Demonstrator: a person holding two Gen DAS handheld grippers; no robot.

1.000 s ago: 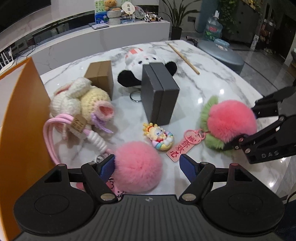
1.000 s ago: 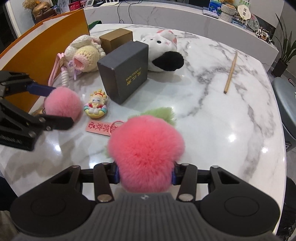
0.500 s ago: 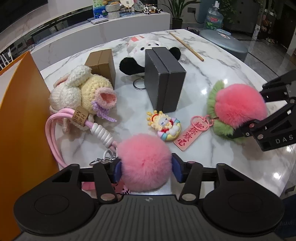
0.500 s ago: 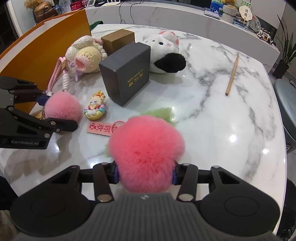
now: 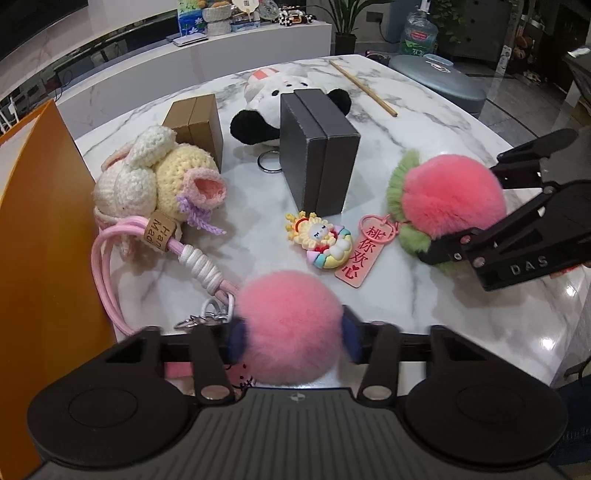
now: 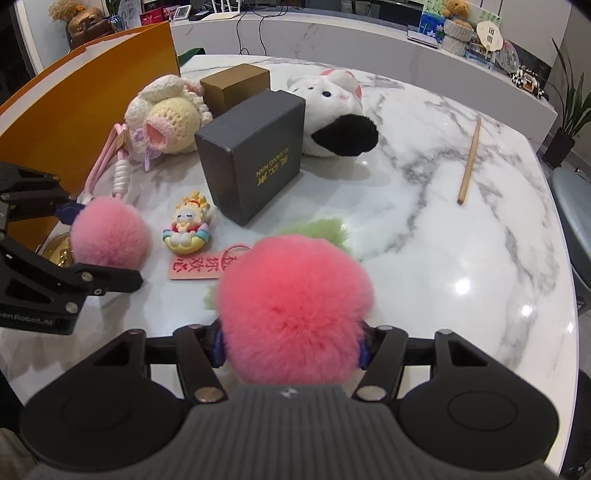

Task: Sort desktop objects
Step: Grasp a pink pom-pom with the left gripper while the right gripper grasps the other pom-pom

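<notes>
While left fingers [image 5: 236,341] have closed onto pink pom-pom [image 5: 290,325], right fingers [image 6: 218,345], easing apart, flank peach pom-pom [image 6: 295,310].

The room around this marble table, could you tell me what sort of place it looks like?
Probably a living room or lounge: a white marble-topped table, a long white marble sideboard carrying ornaments, and a green potted plant by a large water bottle.

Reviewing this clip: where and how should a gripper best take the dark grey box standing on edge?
Probably the dark grey box across its two broad faces near the top edge, coming from above: it stands on a narrow side, so the thin dimension fits between fingers, and the toys crowding its base leave the top free.
</notes>
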